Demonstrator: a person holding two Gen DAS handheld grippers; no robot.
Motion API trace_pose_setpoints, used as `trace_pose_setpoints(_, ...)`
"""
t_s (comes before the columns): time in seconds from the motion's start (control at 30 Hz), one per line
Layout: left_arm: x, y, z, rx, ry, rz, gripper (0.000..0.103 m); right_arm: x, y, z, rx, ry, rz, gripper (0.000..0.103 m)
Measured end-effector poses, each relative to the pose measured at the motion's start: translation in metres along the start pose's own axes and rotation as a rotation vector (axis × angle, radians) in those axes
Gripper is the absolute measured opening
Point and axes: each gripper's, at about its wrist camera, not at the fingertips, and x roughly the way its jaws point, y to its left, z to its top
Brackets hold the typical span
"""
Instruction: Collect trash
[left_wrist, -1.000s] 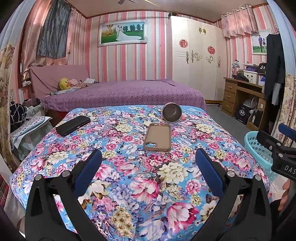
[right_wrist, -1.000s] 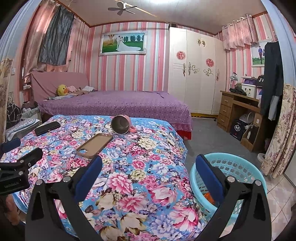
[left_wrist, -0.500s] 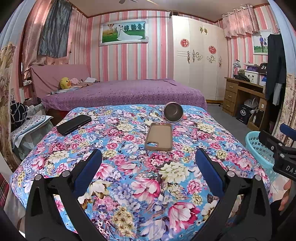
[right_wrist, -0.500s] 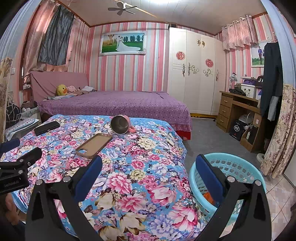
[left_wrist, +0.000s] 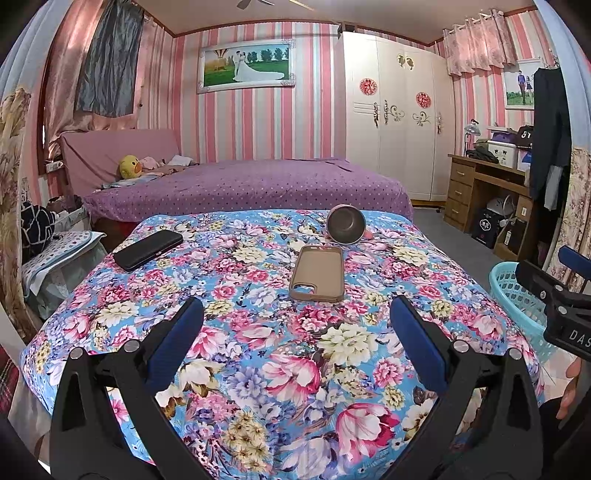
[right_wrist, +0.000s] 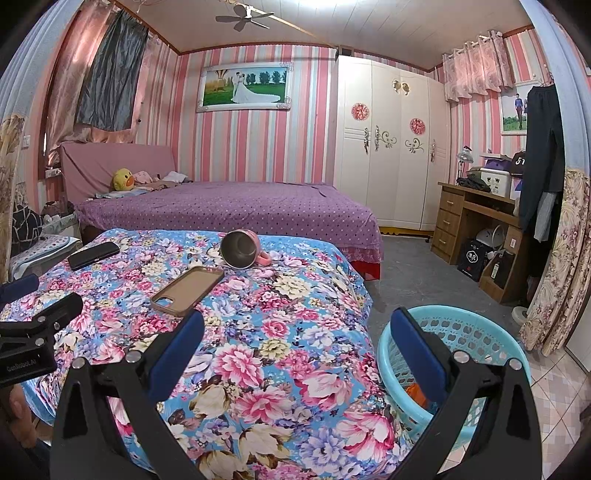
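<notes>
- Left wrist view: I am holding the left gripper (left_wrist: 295, 321) over the near edge of the floral bedspread (left_wrist: 258, 369), its jaws spread wide and gripping nothing.
- The tan phone case (left_wrist: 317, 273) is lying flat near the middle of the bedspread, ahead of the fingers; the pink mug (left_wrist: 346, 229) is lying on its side just beyond it, toward the far edge, mouth facing me.
- The black phone (left_wrist: 147, 250) is resting near the far left corner.
- The right gripper (left_wrist: 554, 295) is showing at the right edge, in front of the blue basket (left_wrist: 517, 295); I cannot tell its jaw state from here.
- Right wrist view: I am holding the right gripper (right_wrist: 295, 332) over the bedspread's (right_wrist: 277, 350) near right corner, jaws spread wide, empty.
- The blue basket (right_wrist: 480, 332) is standing on the floor just beside the bedspread's right edge, behind the right finger; something orange (right_wrist: 415, 392) is lying inside it.
- The phone case (right_wrist: 187, 285), mug (right_wrist: 242, 248) and black phone (right_wrist: 93, 254) are lying further back and to the left.
- The left gripper (right_wrist: 37, 325) is showing at the left edge.
</notes>
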Motion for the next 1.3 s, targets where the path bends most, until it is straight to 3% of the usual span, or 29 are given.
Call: trace_pose_setpoints(1.3, -0.0006, 0.0005, 0.0042, 0.006, -0.012, -0.004, 0.098, -0.0009, -0.0033, 0.0024, -0.003, -0.004, -0.006, 0.098)
